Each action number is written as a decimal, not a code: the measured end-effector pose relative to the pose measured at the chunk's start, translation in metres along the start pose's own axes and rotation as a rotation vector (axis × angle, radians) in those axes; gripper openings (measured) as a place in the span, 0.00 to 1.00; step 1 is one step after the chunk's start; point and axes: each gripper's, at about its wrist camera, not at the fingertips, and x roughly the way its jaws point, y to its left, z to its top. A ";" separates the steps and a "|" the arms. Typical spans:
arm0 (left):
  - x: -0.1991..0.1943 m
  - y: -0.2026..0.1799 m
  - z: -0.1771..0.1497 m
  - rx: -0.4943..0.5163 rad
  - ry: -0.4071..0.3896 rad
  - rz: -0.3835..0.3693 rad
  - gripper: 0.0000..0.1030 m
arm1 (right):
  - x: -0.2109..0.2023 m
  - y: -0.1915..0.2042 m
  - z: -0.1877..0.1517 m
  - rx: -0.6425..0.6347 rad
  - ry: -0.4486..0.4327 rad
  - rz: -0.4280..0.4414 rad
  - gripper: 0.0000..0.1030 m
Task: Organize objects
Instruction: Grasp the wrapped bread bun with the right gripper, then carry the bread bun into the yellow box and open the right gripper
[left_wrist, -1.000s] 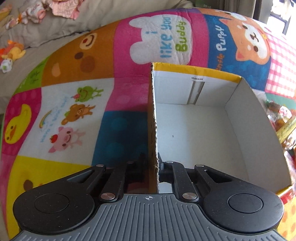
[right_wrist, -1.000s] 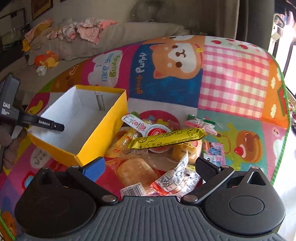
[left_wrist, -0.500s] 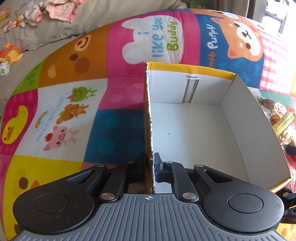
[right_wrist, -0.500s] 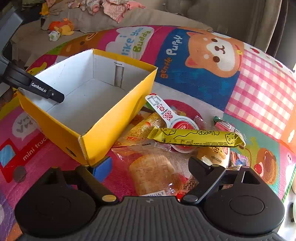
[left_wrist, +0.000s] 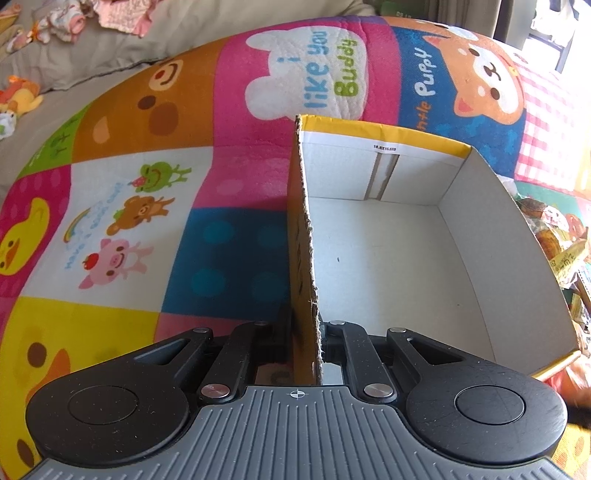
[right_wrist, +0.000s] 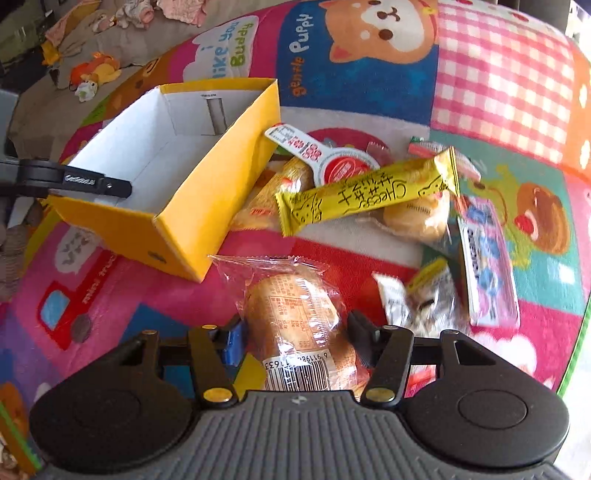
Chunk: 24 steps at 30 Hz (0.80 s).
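A yellow cardboard box (left_wrist: 498, 240) with a white, empty inside stands on the colourful play mat. My left gripper (left_wrist: 304, 325) is shut on the box's near left wall, one finger outside and one inside. In the right wrist view the same box (right_wrist: 207, 206) lies at the left, with the left gripper's finger (right_wrist: 110, 184) on its wall. My right gripper (right_wrist: 295, 328) is closing around a clear-wrapped bread packet (right_wrist: 291, 306), which lies lengthwise between the fingers. The pads stand close at its sides.
A pile of snacks lies right of the box: a yellow cheese bar (right_wrist: 369, 192), a red-lidded cup (right_wrist: 343, 166), a pink packet (right_wrist: 484, 266) and several small wrapped pieces. Soft toys (right_wrist: 92, 74) and clothes lie on the grey bedding beyond the mat.
The right gripper has come down over the bread packet and its jaws have narrowed from wide open to just outside the packet. The left gripper keeps its hold on the box wall.
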 end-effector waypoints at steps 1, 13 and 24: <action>0.000 0.000 0.000 0.000 0.000 -0.001 0.10 | -0.006 0.001 -0.006 0.010 0.008 0.018 0.55; -0.001 0.001 -0.001 -0.003 0.004 -0.006 0.10 | -0.038 0.030 -0.039 -0.105 -0.020 0.039 0.77; -0.001 0.003 -0.002 -0.016 0.000 -0.013 0.10 | -0.015 0.033 -0.031 -0.065 0.032 0.067 0.58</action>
